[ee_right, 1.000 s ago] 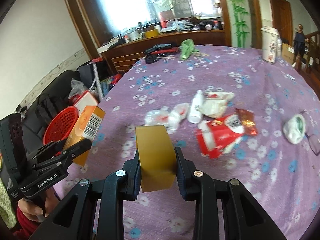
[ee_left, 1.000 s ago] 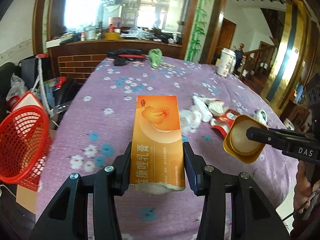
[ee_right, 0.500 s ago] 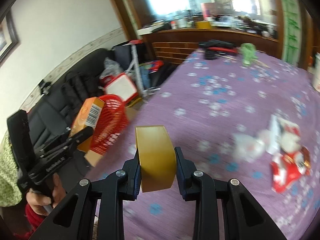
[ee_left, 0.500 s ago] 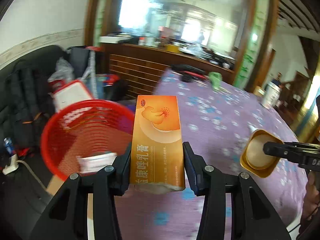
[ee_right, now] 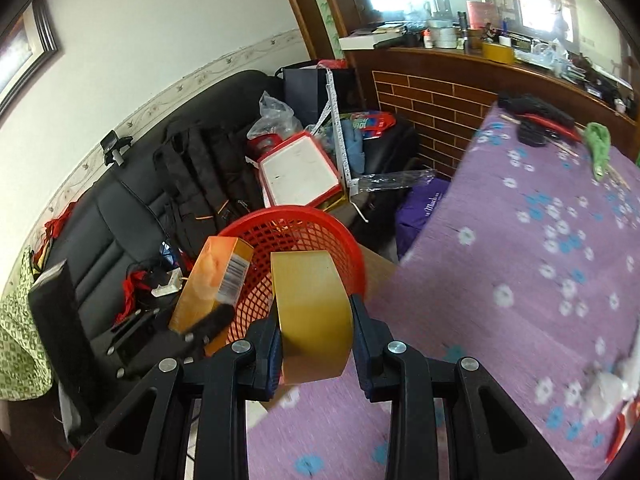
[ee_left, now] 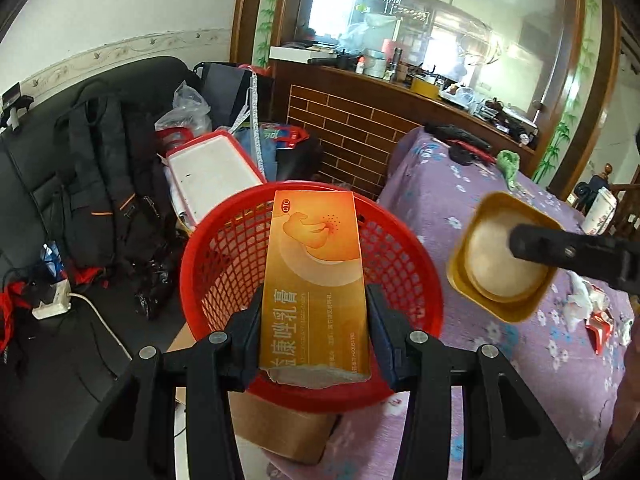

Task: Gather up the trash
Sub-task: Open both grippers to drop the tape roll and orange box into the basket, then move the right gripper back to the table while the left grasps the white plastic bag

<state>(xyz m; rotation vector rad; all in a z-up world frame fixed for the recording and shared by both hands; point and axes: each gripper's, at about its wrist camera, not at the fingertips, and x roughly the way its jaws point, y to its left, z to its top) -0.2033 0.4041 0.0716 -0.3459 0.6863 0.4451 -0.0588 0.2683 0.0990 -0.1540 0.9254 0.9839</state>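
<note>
My left gripper (ee_left: 314,334) is shut on an orange medicine box (ee_left: 316,276) and holds it over the red mesh basket (ee_left: 412,256), which stands on a cardboard box beside the table. My right gripper (ee_right: 314,334) is shut on a gold plastic cup (ee_right: 312,312), held near the basket's rim (ee_right: 320,216). The cup also shows in the left wrist view (ee_left: 502,258), right of the basket. The box and the left gripper show in the right wrist view (ee_right: 212,280), left of the cup.
The table with the purple flowered cloth (ee_right: 540,280) lies to the right, with wrappers and tissue (ee_left: 588,308) on it. A black sofa with backpacks (ee_left: 100,184), a white-and-red tray (ee_left: 212,176) and bags lie behind the basket. A power strip (ee_left: 52,300) lies on the floor.
Both grippers swung left from over the table to the basket, carrying the box and the cup. The basket has come from the left edge to the centre of both views.
</note>
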